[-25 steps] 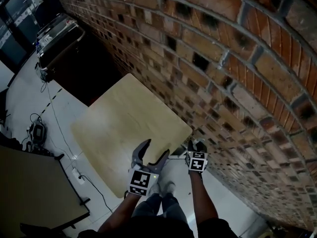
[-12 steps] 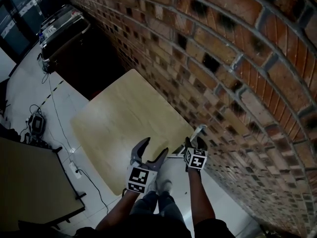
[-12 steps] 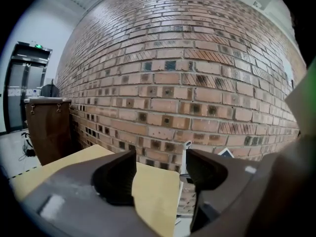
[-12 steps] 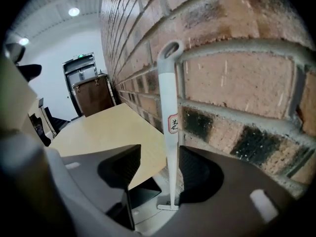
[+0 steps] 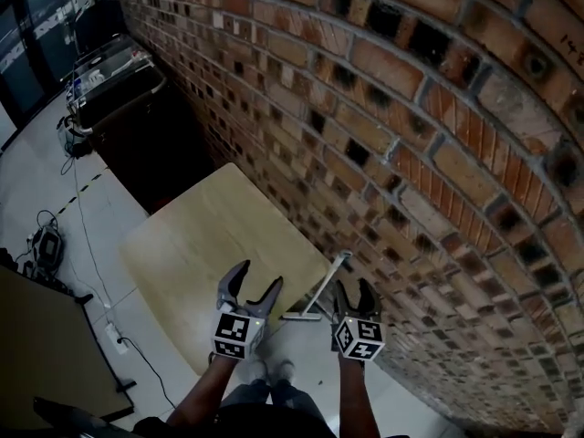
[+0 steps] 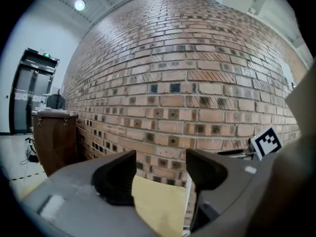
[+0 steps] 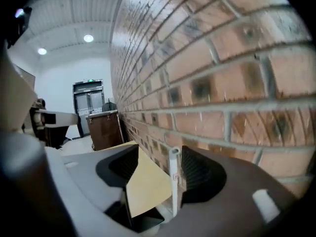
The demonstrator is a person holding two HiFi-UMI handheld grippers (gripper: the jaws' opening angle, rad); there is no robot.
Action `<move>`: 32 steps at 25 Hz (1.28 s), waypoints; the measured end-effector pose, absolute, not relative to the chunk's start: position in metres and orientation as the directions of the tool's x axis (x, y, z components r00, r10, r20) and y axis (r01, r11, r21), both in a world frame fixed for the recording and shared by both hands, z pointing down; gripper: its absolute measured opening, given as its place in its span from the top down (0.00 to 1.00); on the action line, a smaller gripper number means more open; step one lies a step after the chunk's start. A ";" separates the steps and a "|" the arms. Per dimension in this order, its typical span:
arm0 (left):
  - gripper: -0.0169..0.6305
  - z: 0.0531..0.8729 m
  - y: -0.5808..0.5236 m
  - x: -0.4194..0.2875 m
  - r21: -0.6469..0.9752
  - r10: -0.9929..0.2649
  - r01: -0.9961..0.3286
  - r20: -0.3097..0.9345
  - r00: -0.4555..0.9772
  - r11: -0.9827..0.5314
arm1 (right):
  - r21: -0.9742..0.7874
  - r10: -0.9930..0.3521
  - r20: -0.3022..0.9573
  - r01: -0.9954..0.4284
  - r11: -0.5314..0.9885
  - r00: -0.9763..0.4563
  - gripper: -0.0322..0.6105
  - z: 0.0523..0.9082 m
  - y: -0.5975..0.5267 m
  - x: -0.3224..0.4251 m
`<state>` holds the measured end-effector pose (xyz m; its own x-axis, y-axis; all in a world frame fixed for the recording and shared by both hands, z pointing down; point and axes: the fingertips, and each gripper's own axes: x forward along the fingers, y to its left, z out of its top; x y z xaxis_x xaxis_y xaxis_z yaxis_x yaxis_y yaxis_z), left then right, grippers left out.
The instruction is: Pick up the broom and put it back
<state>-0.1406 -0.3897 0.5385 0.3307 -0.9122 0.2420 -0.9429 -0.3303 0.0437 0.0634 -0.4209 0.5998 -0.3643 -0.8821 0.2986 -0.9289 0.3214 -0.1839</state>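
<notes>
The broom is a thin white pole with a small head near the floor. It leans against the brick wall by the corner of the pale wooden table. My right gripper hangs just right of the pole and its jaws are opening. In the right gripper view the pole stands upright between the jaws of the right gripper, close to the right pad, with no grip on it. My left gripper is open over the table's near edge, and the left gripper has nothing between its fingers.
The brick wall runs along the right side, close to the right gripper. A dark cabinet and a cart stand beyond the table. Cables lie on the pale floor at left, and a dark tabletop fills the lower left.
The right gripper has opened and let go of the broom pole, which now leans on the wall. Both grippers have risen, the right one more.
</notes>
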 end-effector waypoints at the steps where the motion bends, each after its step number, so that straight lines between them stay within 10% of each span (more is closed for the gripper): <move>1: 0.48 0.530 -0.386 -0.142 0.041 -0.917 -0.944 0.225 0.329 -0.328 | -0.156 -0.894 0.270 -0.932 0.326 -0.358 0.53 0.580 -0.415 0.064; 15: 0.48 0.437 -0.320 -0.145 -0.019 -0.951 -0.951 0.038 0.308 -0.308 | -0.015 -0.974 -0.006 -0.974 0.226 -0.226 0.40 0.415 -0.319 0.077; 32: 0.50 0.396 -0.205 -0.083 -0.021 -0.981 -0.981 -0.041 0.191 -0.191 | -0.021 -0.933 -0.036 -0.933 0.358 -0.357 0.41 0.389 -0.216 0.111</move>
